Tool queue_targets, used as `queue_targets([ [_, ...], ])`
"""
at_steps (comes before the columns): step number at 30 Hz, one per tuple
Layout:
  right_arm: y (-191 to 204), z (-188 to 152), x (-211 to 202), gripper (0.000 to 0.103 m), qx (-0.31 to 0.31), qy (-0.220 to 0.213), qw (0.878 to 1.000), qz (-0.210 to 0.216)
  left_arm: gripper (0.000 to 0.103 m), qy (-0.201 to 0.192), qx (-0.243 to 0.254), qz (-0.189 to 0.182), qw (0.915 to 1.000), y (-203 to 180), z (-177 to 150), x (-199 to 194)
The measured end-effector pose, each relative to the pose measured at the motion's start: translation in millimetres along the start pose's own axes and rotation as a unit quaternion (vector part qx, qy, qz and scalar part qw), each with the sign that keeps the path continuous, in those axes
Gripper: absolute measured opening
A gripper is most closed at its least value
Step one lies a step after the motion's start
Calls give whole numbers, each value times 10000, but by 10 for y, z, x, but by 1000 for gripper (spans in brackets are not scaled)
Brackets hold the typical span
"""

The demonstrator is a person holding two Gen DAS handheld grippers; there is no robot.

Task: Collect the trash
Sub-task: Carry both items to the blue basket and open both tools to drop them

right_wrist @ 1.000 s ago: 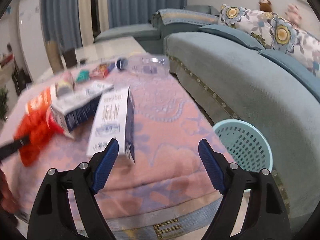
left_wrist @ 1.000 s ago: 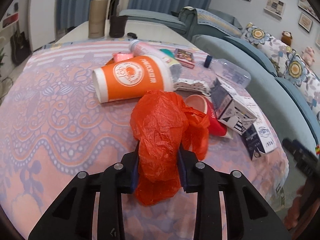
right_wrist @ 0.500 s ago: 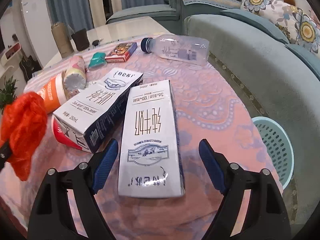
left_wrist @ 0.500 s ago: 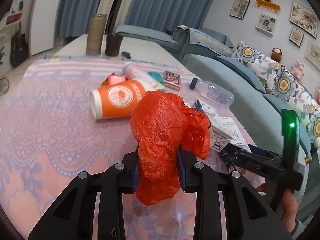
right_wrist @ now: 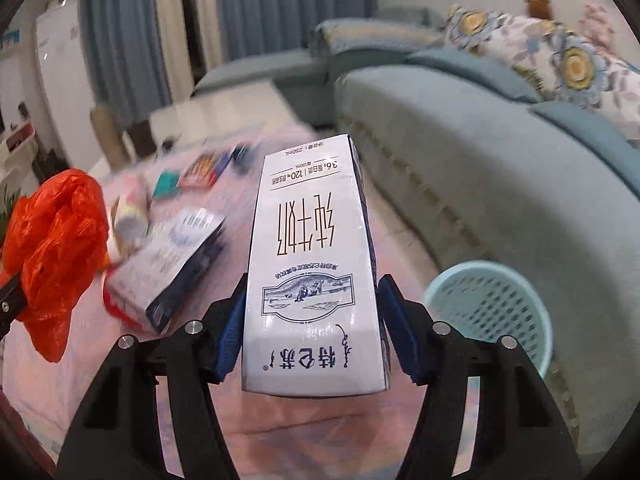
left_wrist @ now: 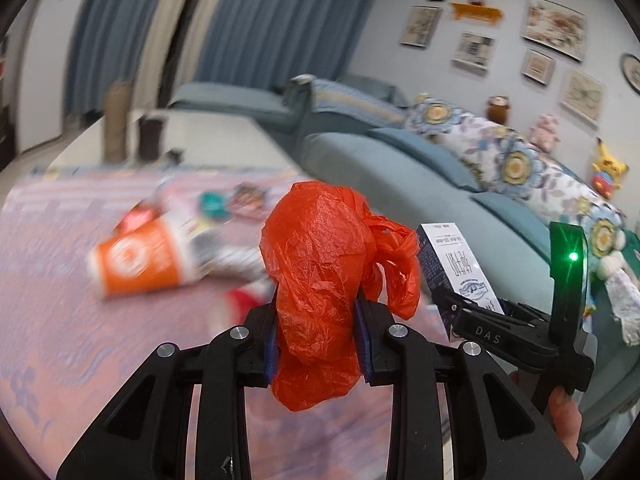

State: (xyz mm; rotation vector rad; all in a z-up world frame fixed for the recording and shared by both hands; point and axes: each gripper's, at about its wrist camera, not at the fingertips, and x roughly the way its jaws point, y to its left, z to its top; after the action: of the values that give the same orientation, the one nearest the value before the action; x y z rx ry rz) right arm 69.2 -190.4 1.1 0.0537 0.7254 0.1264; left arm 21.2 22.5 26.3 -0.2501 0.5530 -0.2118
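My left gripper (left_wrist: 318,344) is shut on a crumpled red plastic bag (left_wrist: 320,272) and holds it above the table; the bag also shows in the right wrist view (right_wrist: 52,240). My right gripper (right_wrist: 312,328) is shut on a white milk carton (right_wrist: 312,264) and holds it lifted off the table; the carton shows in the left wrist view (left_wrist: 456,268). A light blue mesh trash basket (right_wrist: 492,308) stands on the floor to the right of the table, below the carton.
On the pink patterned tablecloth (left_wrist: 60,300) lie an orange paper cup (left_wrist: 140,260), a second milk carton (right_wrist: 172,264), a red cup and small packets (right_wrist: 204,168). A teal sofa (right_wrist: 480,152) runs along the right side.
My right gripper closed on the milk carton and lifted it off the table. My left gripper rose higher with the red bag.
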Motion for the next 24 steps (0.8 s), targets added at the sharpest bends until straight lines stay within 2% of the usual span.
queue_targets([
  [6, -842, 169, -381, 59, 475, -498, 9959, -590, 28, -68, 776, -435, 9960, -948, 300, 251],
  [11, -1604, 91, -347, 59, 980, -409, 9886, -1064, 28, 333, 1301, -808, 9876, -1653, 266, 736],
  [13, -1921, -25, -250, 59, 1256, -235, 9845, -1202, 27, 705, 1496, -1032, 9808, -1866, 193, 1031],
  [17, -2355, -302, 12, 59, 1688, 210, 9760, -1357, 27, 1226, 1764, -1173, 9696, -2191, -13, 1520],
  [24, -2696, -876, 628, 59, 2136, 1182, 9611, -1290, 27, 2132, 1725, -1222, 9539, -2267, -523, 2255],
])
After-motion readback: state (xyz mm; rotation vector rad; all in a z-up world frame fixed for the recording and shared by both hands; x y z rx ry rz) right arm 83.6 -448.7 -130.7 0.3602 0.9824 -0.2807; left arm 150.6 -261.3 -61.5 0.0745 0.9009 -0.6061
